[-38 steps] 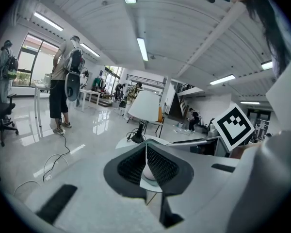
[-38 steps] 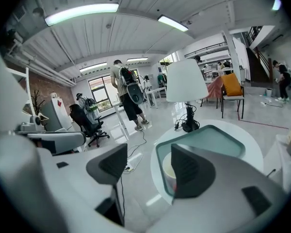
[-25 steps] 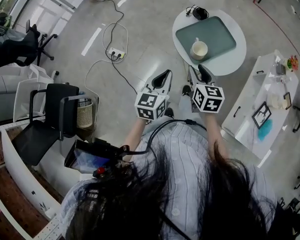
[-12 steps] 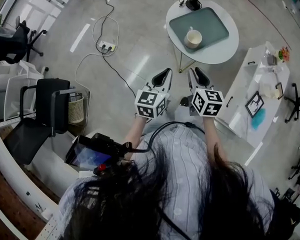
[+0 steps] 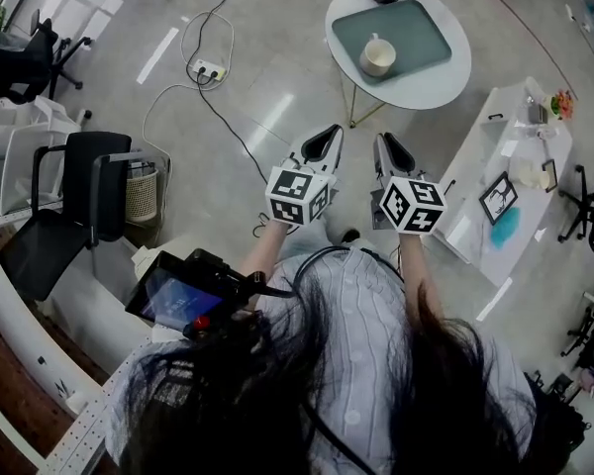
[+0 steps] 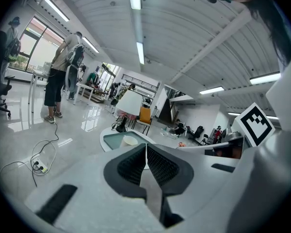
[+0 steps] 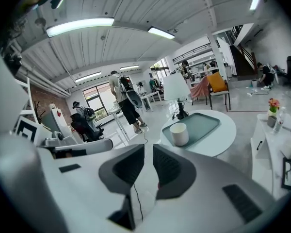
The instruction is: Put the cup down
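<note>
Head view puts both tools close to the person's chest, over bare grey floor. The left gripper (image 5: 327, 137) is clenched, its ribbed pads meeting at the tips with nothing between them. The right gripper (image 5: 388, 144) has just been closing; its own view shows the pads drawn near with a slim gap, and only floor shows through it.

Farther out, well apart from both tools, stands the round white table (image 5: 445, 82) on thin legs. On it lies the grey-green rectangular tray (image 5: 421, 23), and the cream-coloured cylindrical cup (image 5: 378, 56) stands upright on the tray's left part, held by neither tool. By that, the putting down looks done.

What remains to go wrong is mostly underfoot. The black cable and white power strip (image 5: 206, 69) trail across the floor to the left, and the long white cabinet (image 5: 515, 166) stands near on the right; a careless step could snag either. Reaching back in could knock the light table and topple the cup.
</note>
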Demonstrator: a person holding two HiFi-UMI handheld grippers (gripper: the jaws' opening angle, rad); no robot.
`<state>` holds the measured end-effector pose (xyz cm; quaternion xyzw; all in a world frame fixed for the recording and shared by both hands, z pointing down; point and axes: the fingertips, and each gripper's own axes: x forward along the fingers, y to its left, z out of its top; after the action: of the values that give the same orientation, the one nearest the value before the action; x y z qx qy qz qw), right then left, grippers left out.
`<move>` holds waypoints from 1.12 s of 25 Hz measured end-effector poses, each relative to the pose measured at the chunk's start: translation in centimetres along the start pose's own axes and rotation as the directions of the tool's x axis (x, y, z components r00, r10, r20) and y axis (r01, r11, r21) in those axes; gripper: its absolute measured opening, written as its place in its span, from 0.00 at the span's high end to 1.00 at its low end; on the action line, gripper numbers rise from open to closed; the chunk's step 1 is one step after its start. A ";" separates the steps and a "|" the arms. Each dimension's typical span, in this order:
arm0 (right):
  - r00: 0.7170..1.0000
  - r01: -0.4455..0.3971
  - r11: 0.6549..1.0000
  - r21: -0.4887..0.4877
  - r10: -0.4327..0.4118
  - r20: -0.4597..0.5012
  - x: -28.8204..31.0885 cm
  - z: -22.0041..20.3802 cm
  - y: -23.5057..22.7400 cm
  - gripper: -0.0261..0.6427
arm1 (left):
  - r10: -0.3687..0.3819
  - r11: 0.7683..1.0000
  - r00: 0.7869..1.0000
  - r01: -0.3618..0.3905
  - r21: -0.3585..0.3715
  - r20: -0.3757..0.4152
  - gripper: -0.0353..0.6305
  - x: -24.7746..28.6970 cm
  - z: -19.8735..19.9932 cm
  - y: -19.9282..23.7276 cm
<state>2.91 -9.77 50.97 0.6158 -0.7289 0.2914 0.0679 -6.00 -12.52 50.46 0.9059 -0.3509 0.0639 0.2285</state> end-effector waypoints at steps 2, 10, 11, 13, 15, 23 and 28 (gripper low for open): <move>1.000 -0.005 1.000 0.009 0.005 0.009 -1.3 -0.2 -0.4 0.85 | 0.000 1.000 1.000 0.000 0.008 0.001 0.91 -0.2 -0.3 -1.1; 0.999 -0.016 1.000 -0.008 0.016 0.028 -7.1 -1.5 -3.1 0.86 | 0.011 0.999 1.000 -0.012 0.043 0.009 0.91 -1.5 -1.9 -7.1; 0.999 -0.021 1.000 -0.013 0.022 0.031 -7.8 -1.6 -3.3 0.86 | 0.014 0.999 1.000 -0.014 0.046 0.011 0.91 -1.7 -2.2 -7.9; 0.999 -0.035 0.999 -0.019 0.036 0.040 -9.1 -1.9 -3.7 0.86 | 0.019 0.998 1.000 -0.020 0.052 0.017 0.91 -2.1 -2.8 -9.2; 0.997 -0.051 0.999 -0.021 0.052 0.049 -10.3 -2.2 -3.8 0.86 | 0.024 0.998 0.999 -0.025 0.061 0.024 0.91 -2.5 -3.1 -10.4; 0.991 -0.112 0.993 -0.041 0.115 0.068 -15.1 -4.2 -2.9 0.87 | 0.059 0.995 0.998 -0.062 0.083 0.035 0.91 -5.9 -5.4 -14.1; 0.987 -0.146 0.988 -0.051 0.149 0.066 -17.6 -5.9 -2.3 0.87 | 0.077 0.993 0.996 -0.080 0.086 0.037 0.91 -7.9 -6.8 -15.9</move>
<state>7.66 8.14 48.55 0.5681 -0.7809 0.2574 0.0349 -1.02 5.76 48.43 0.9015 -0.3868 0.0731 0.1800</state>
